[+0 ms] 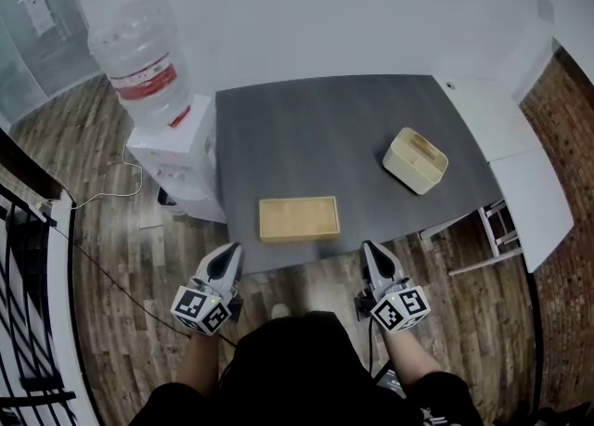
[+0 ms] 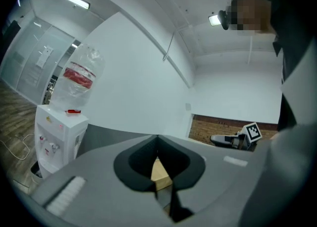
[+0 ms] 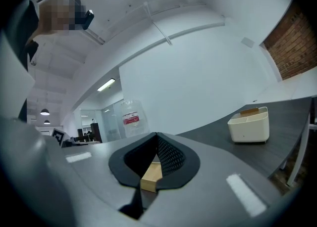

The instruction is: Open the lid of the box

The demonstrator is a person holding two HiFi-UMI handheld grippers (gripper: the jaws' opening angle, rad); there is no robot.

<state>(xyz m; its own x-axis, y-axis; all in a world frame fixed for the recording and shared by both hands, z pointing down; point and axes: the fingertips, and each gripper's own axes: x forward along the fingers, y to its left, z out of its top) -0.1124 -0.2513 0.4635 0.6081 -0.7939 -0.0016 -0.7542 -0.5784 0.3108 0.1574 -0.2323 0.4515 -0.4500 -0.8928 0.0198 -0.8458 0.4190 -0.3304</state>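
Note:
A flat, light wooden box [image 1: 299,218] with its lid down lies near the front edge of the dark grey table [image 1: 325,127]. My left gripper [image 1: 229,251] hangs off the table's front edge, just left of the box and apart from it, shut and empty. Off the same edge, just right of the box, my right gripper [image 1: 369,249] is likewise shut with nothing in it. In the left gripper view a corner of the wooden box [image 2: 160,173] shows past the closed left gripper [image 2: 157,138]. The right gripper view shows the wooden box [image 3: 151,175] beyond the closed right gripper [image 3: 157,135].
A cream open-topped container [image 1: 415,161] stands on the table at the right. A white water dispenser with a bottle [image 1: 147,76] stands against the table's left side. White counters [image 1: 520,155] run along the right. A black railing [image 1: 28,303] lies at the far left.

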